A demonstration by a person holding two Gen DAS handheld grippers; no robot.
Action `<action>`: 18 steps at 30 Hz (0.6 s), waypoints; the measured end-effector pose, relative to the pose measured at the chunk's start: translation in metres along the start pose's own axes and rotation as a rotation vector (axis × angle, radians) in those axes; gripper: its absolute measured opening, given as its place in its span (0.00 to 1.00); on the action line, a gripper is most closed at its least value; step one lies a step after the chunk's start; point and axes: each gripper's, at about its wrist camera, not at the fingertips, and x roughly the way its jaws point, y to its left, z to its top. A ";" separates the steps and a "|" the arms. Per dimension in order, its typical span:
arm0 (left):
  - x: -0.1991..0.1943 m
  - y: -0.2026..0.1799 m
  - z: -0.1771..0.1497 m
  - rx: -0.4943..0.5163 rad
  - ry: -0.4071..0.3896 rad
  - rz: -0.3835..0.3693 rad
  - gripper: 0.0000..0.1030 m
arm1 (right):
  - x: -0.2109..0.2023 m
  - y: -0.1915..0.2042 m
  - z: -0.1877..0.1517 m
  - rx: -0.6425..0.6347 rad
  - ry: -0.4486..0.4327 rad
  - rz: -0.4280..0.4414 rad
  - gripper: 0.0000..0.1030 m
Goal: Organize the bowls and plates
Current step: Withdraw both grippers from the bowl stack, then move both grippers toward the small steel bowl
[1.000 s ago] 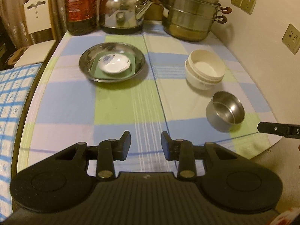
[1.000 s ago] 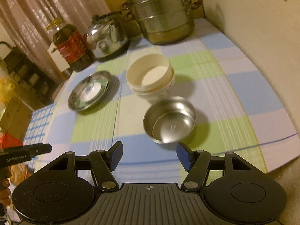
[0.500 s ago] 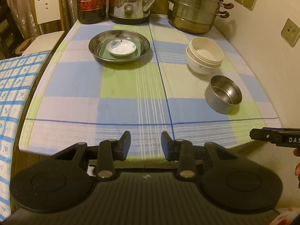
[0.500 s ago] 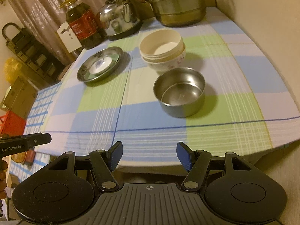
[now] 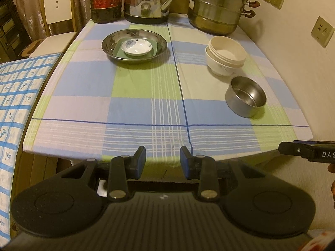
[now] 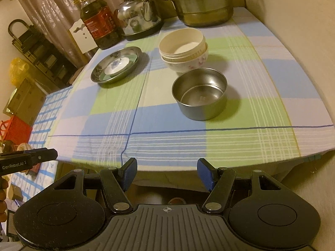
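Observation:
A steel plate (image 5: 108, 42) (image 6: 98, 73) at the table's far left holds a green square dish (image 5: 155, 49) with a small white saucer (image 5: 136, 47) (image 6: 114, 68) on top. To the right, cream bowls (image 5: 227, 51) (image 6: 182, 44) are stacked in a flowered white bowl (image 5: 217, 69) (image 6: 188, 63). A steel bowl (image 5: 246, 97) (image 6: 200, 93) stands alone in front of that stack. My left gripper (image 5: 162, 160) hangs open and empty off the table's near edge. My right gripper (image 6: 167, 172) is open and empty too, below the near edge.
A checked cloth covers the table (image 5: 129, 108). Along the back stand an oil bottle (image 5: 105, 0), a steel kettle (image 5: 146, 2) and a stacked steamer pot (image 5: 217, 6). A wall (image 5: 303, 67) runs along the right side. A white chair (image 5: 57, 6) stands at the far left.
Both grippers have drawn back from over the table to beyond its near edge, and the dishes now look farther away. Nothing on the table has moved and both grippers stay open.

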 end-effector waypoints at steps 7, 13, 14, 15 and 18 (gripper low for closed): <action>0.000 -0.016 -0.006 0.025 0.008 -0.015 0.31 | -0.007 -0.007 -0.008 0.001 0.000 -0.008 0.62; 0.001 -0.035 -0.005 0.058 0.002 -0.039 0.31 | -0.013 -0.020 -0.010 0.026 -0.010 -0.021 0.62; 0.002 -0.038 -0.005 0.065 0.000 -0.044 0.31 | -0.015 -0.022 -0.010 0.030 -0.015 -0.022 0.62; 0.003 -0.042 -0.004 0.073 0.000 -0.047 0.31 | -0.017 -0.025 -0.010 0.034 -0.019 -0.026 0.62; 0.006 -0.054 0.000 0.096 -0.001 -0.061 0.31 | -0.022 -0.032 -0.009 0.051 -0.037 -0.043 0.62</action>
